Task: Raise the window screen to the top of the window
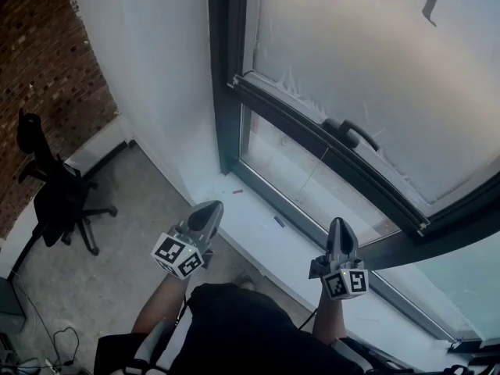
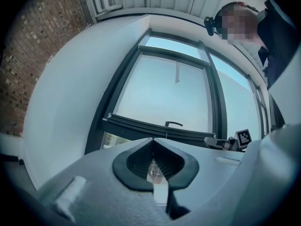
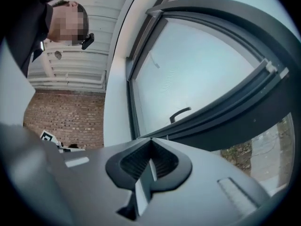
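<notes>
A pale frosted window screen [image 1: 367,61] covers most of the dark-framed window. Its dark bottom bar [image 1: 312,131] runs slanting across the pane and carries a black handle [image 1: 355,133]. Clear glass shows below the bar. The same handle [image 2: 173,124] shows in the left gripper view, and again as the handle [image 3: 179,113] in the right gripper view. My left gripper [image 1: 212,212] is shut and empty, above the white sill, left of and below the handle. My right gripper [image 1: 341,231] is shut and empty too, close below the bar, short of the handle.
A white sill [image 1: 266,233] runs under the window. A white wall [image 1: 148,61] stands left of the frame, with a brick wall [image 1: 39,69] beyond. A black office chair [image 1: 55,194] stands on the grey floor at the left. Cables [image 1: 47,350] lie at the lower left.
</notes>
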The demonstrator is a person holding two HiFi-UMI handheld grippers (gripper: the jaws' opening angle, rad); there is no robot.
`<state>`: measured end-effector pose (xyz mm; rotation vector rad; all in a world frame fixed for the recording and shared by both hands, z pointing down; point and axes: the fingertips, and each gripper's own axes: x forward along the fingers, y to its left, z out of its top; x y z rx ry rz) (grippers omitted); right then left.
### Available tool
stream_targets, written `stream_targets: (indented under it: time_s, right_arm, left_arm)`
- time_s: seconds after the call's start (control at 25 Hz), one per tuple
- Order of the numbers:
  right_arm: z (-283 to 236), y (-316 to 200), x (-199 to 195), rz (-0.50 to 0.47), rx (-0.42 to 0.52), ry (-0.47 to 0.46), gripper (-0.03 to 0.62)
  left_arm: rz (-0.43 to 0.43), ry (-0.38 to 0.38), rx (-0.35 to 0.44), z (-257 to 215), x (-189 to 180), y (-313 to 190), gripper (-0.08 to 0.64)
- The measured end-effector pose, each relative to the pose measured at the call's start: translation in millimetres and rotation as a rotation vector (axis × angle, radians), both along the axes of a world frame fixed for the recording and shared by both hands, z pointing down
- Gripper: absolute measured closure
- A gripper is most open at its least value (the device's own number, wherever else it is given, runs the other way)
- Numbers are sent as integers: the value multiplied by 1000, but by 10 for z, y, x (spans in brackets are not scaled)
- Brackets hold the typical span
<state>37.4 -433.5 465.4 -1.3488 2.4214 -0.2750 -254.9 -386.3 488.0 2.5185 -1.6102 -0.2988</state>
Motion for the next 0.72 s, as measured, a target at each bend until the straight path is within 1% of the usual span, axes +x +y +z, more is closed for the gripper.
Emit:
stream_targets:
  time_s: [0.2, 0.32, 0.44, 0.64, 0.72]
  right_arm:
    - [158, -37, 577, 125, 6, 89, 586]
    - [143, -24, 764, 200, 8, 93, 587]
    - [109, 24, 873, 284, 2, 96, 586]
    - [37, 52, 915, 378, 0, 144, 586]
    - [45, 35, 920, 409, -14, 175, 586]
  left_arm:
    - [89, 7, -14, 50, 334, -313, 557]
    - [167, -9, 5, 11, 501, -547, 555]
    - [249, -15, 24, -90, 605, -801, 557]
    - [370, -8, 44, -173, 766, -1207, 557]
    - [414, -33, 48, -246, 870, -1338, 557]
